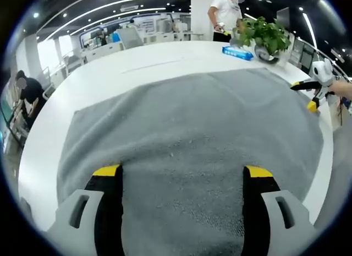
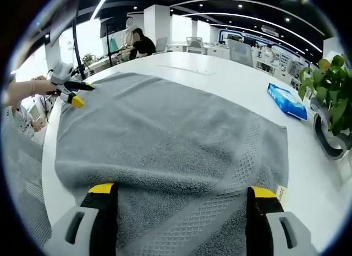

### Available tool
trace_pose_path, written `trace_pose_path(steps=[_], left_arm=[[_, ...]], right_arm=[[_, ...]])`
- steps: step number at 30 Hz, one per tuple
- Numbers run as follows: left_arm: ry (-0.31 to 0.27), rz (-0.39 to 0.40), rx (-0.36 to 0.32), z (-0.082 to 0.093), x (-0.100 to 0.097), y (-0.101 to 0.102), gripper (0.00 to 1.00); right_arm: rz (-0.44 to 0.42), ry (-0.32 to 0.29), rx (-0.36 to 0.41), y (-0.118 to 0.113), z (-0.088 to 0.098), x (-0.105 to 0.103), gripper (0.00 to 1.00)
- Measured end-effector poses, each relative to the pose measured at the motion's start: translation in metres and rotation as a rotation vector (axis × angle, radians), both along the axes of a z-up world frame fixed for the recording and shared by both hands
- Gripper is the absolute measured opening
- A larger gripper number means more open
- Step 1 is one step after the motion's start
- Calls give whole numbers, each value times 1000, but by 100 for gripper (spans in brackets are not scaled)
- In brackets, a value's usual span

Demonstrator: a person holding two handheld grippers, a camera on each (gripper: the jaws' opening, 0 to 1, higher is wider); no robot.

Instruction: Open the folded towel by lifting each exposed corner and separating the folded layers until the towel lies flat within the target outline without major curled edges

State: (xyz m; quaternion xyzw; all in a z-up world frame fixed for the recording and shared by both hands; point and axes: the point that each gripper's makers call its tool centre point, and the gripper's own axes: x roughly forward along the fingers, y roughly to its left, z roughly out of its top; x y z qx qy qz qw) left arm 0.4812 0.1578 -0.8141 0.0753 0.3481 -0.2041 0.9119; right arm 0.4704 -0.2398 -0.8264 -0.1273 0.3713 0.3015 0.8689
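Towel (image 1: 187, 146) is lying spread across white tabletop (image 1: 148, 60), running under both tongs. Left tongs (image 1: 182, 170) and right tongs (image 2: 181, 191) are hovering w/ jaws wide apart, gripping nothing. Farther back, blue packet (image 2: 287, 100) and potted plant (image 2: 333, 96) are sitting on tabletop.

Towel (image 1: 192, 157) near edge cut off behind tool jaws.
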Motion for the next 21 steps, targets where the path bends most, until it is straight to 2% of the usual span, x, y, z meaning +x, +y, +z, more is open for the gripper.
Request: trace_pose_path(steps=[12, 21], left_arm=[[-55, 11, -27, 2, 21, -8, 91], [-76, 16, -37, 3, 25, -10, 92]], right_arm=[[-10, -27, 21, -8, 2, 26, 98], [4, -31, 27, -11, 3, 21, 98]])
